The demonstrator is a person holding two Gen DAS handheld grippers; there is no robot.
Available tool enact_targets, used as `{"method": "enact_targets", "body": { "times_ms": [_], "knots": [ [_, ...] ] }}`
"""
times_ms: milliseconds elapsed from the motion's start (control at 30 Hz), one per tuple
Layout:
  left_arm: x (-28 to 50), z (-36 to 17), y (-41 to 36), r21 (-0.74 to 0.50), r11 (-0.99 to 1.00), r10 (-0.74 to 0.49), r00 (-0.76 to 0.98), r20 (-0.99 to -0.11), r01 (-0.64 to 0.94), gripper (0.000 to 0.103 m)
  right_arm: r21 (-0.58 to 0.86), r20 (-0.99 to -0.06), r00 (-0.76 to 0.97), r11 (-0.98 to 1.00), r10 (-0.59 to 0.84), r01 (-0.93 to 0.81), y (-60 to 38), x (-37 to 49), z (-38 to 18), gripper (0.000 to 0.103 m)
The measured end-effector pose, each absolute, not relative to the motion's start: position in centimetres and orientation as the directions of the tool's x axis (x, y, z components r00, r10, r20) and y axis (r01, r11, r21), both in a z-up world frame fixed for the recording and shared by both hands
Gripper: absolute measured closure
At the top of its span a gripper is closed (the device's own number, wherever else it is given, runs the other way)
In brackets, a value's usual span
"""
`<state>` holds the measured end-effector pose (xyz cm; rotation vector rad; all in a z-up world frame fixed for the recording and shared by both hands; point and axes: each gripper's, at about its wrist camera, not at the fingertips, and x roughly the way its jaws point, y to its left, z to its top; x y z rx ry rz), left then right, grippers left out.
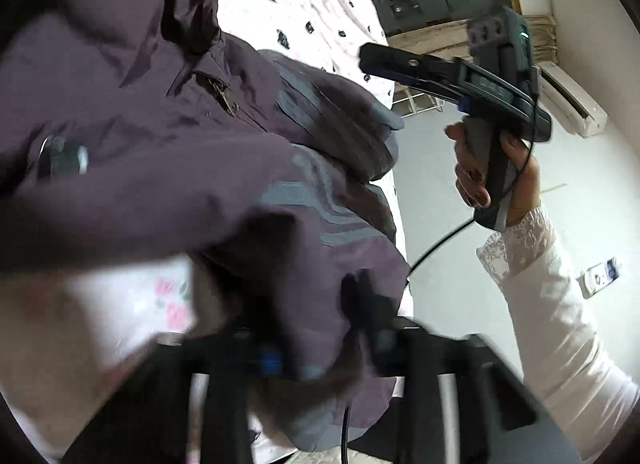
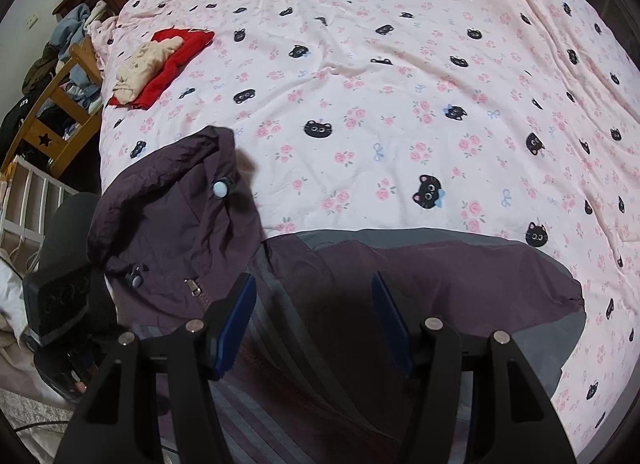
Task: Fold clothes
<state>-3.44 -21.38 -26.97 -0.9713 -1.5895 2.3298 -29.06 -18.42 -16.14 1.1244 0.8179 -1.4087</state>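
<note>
The jacket (image 2: pixel 420 276) is dark purple with grey bands, made of thin, crinkled fabric. It lies along the near edge of the bed (image 2: pixel 400 83), partly spread out over the pink sheet printed with black cat faces and roses. Its hood (image 2: pixel 168 191) lies crumpled at the left end, with a pale round toggle (image 2: pixel 220 188) on the hood's edge and a second one lower down. A metal zip pull (image 2: pixel 191 287) shows at the front opening below the hood. One sleeve (image 2: pixel 500 264) stretches out flat to the right, grey along its upper edge and at its end. In the left wrist view the jacket (image 1: pixel 180 143) bunches in loose folds with grey stripes showing.
</note>
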Motion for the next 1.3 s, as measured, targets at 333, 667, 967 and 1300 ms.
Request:
{"method": "enact_targets", "body": {
  "times_ms": [333, 667, 967, 1300],
  "knots": [
    [-0.9, -27.7, -22.7, -0.843, -0.462, 0.464, -0.734, -0.495, 0.276, 0.101, 0.12, -0.95, 0.069, -0.152, -0.305, 0.981, -19.3, -29.9, -16.9, 0.041],
    [4.3, -26.7, -25.4, -0.801, -0.508, 0.432, -0.711, -0.555, 0.317, 0.101, 0.114, -0.957, 0.076, -0.12, -0.279, 0.986, -20.2, -29.1, -17.7, 0.041],
    [5.5, -25.9, -29.8, -0.736, -0.522, 0.305, -0.711, -0.633, 0.432, 0.102, 0.101, -0.962, 0.066, -0.119, -0.265, 0.988, -19.7, -28.5, -17.6, 0.041],
    [7.3, -24.7, -33.7, -0.651, -0.574, 0.187, -0.695, -0.695, 0.497, 0.101, 0.12, -0.962, 0.103, -0.054, -0.254, 0.991, -20.9, -26.3, -17.7, 0.041]
  ]
}}
